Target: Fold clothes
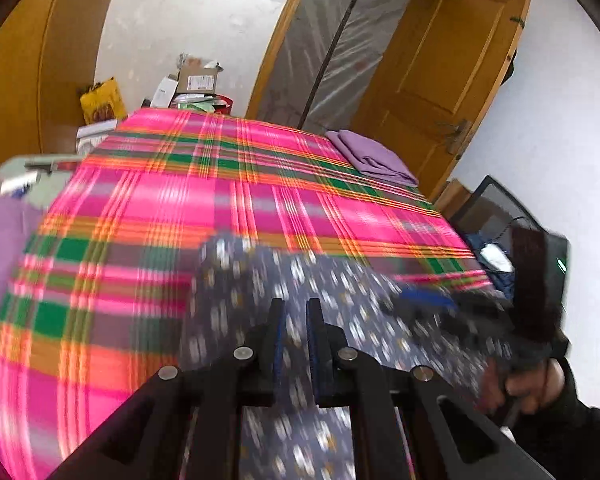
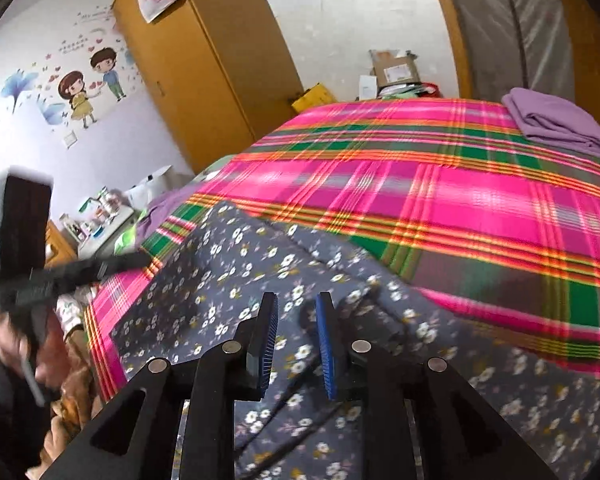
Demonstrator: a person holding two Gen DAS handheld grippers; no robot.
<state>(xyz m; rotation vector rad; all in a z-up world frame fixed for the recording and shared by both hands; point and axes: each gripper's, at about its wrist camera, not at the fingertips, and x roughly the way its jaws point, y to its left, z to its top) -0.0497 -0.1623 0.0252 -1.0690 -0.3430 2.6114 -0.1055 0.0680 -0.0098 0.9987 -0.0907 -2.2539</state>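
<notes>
A dark blue-grey garment with small white flowers (image 1: 332, 280) lies on the near part of a bed with a pink, green and orange plaid cover (image 1: 220, 184). My left gripper (image 1: 295, 304) has its jaws close together on a raised fold of this garment; the view is blurred. My right gripper (image 1: 424, 300) shows as a blur at the garment's right side, with a hand (image 1: 532, 384) behind it. In the right wrist view the right gripper (image 2: 297, 298) stands open above the flowered garment (image 2: 228, 264), its blue pads apart and pressing nothing. The left gripper (image 2: 136, 259) reaches in at the garment's left edge.
A folded purple cloth (image 2: 556, 124) lies at the bed's far right corner. Boxes and bags (image 2: 396, 72) are stacked beyond the far end of the plaid cover (image 2: 460, 184). A wooden wardrobe (image 2: 204, 80) stands on the left and a small table with jars (image 2: 100, 216) beside the bed.
</notes>
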